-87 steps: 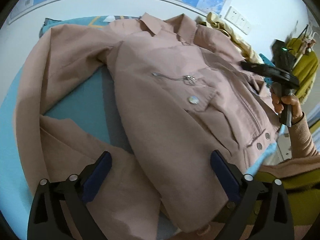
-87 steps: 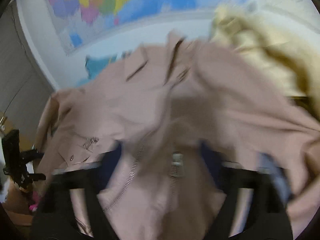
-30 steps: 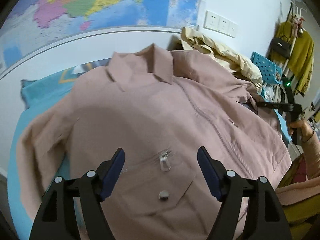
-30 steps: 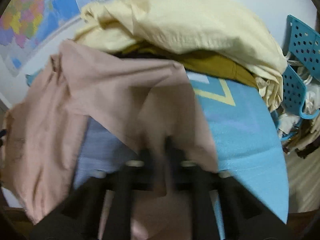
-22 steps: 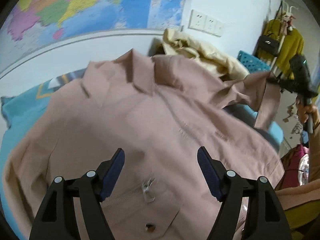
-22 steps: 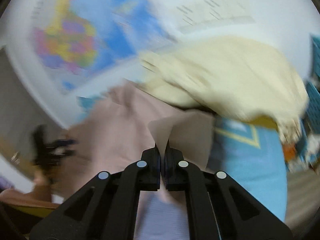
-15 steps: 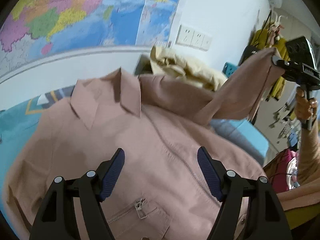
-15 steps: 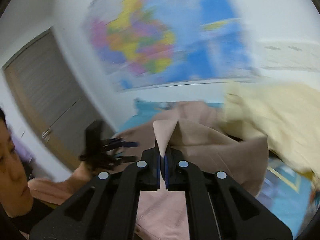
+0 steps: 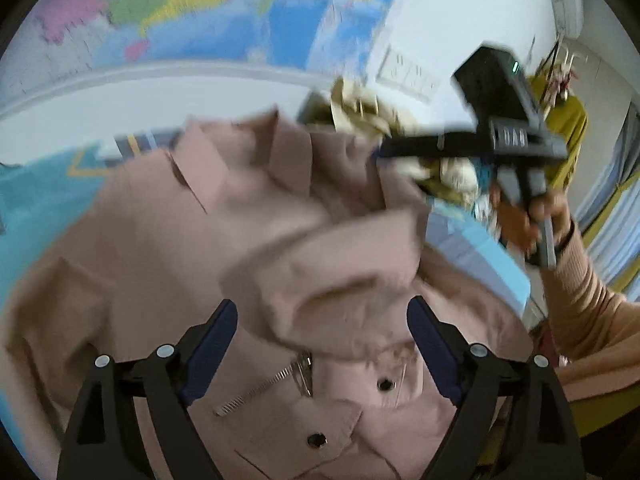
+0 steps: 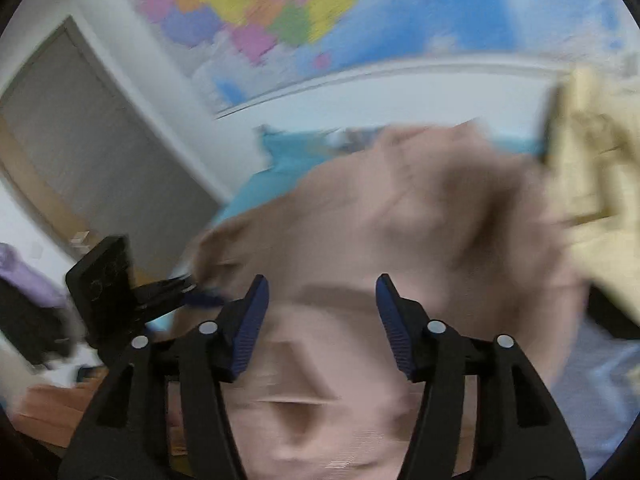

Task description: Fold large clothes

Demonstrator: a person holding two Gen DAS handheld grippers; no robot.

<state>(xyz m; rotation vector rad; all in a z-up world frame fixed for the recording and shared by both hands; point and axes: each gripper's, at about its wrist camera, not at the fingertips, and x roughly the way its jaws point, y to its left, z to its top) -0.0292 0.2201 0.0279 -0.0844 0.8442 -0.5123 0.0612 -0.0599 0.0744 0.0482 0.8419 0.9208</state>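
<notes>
1. The left gripper has its jaws spread and opening wider, pinching nothing; the pink jacket lies below and ahead of them on the blue bedcover.
2. A sleeve lies folded across the jacket's front, just ahead of the left fingertips, above the zip pocket.
3. The right gripper is parted and opening, empty, over blurred jacket cloth.
4. A cream garment lies ahead to its right.
</notes>
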